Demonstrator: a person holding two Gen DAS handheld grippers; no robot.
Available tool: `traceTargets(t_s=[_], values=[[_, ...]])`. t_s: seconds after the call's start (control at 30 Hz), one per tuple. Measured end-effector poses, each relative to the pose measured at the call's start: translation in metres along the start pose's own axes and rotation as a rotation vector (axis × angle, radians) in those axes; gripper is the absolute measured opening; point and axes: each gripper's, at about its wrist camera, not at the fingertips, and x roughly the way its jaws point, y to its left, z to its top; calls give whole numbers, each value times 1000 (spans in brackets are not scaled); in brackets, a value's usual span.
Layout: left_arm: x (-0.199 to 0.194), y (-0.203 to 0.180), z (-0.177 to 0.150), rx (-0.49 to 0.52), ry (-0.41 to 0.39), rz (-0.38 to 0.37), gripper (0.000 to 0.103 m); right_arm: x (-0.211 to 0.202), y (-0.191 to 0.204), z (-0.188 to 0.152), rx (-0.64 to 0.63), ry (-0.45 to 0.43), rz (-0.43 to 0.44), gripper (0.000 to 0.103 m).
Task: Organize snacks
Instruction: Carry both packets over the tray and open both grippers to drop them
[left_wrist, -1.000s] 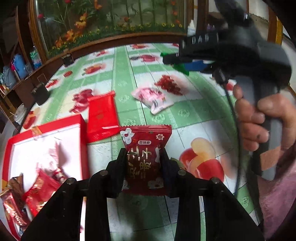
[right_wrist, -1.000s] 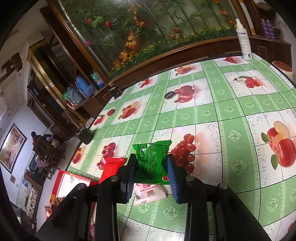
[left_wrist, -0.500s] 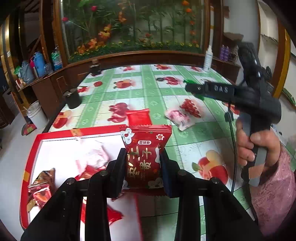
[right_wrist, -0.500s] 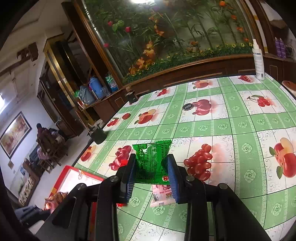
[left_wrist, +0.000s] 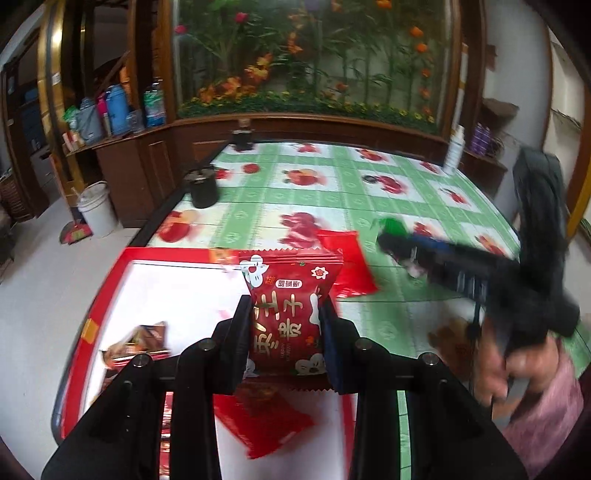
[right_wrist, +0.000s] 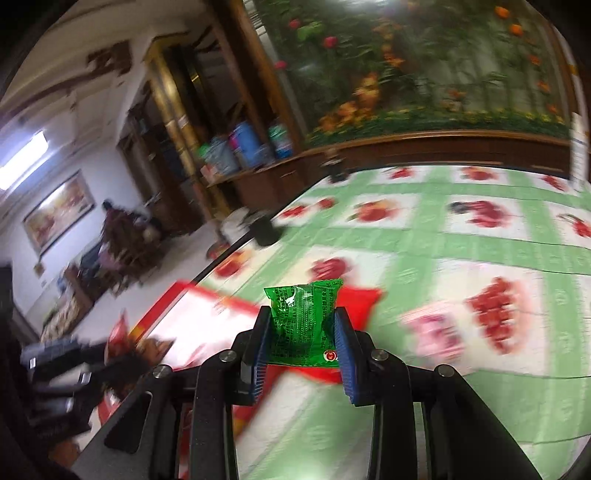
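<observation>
My left gripper (left_wrist: 284, 317) is shut on a red snack packet (left_wrist: 286, 306) with white print and holds it above the red-rimmed white box (left_wrist: 110, 280). Several snack packets (left_wrist: 136, 341) lie in the box, and a red packet (left_wrist: 262, 421) lies below my fingers. My right gripper (right_wrist: 303, 332) is shut on a green snack packet (right_wrist: 301, 321) above the table near the box's corner (right_wrist: 184, 306); it also shows in the left wrist view (left_wrist: 399, 236). A red packet (left_wrist: 347, 258) and a pink packet (right_wrist: 436, 332) lie on the tablecloth.
The table has a green checked fruit-print cloth (left_wrist: 332, 192). A black cup (left_wrist: 203, 184) stands near the left edge, a dark jar (left_wrist: 242, 138) at the far edge, a white spray bottle (left_wrist: 454, 147) at the far right. A wooden cabinet lies beyond.
Both grippers moved left toward the box with their packets held. The left one now hangs over the box's inside; the right one has swung left and is blurred with motion.
</observation>
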Motion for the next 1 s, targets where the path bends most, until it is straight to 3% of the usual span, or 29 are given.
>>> traceTargets(t_s=[0.17,0.37,0.67,0.73,0.87,1.0], values=[[5,30,-2,-58,9,66,32,28,54,-16,-72,103,83,33],[13,62,-6,-110,28,154,32,52,90,-25,-83,171,156,33],[25,82,-16,-163,66,227,34,75,117,-46,-177,267,156,38],[26,84,-15,-169,72,247,37,75,116,-47,-177,273,153,39],[27,91,-16,-204,79,270,66,74,111,-47,-171,293,149,47],[24,92,-14,-209,67,277,66,64,99,-36,-146,267,170,48]])
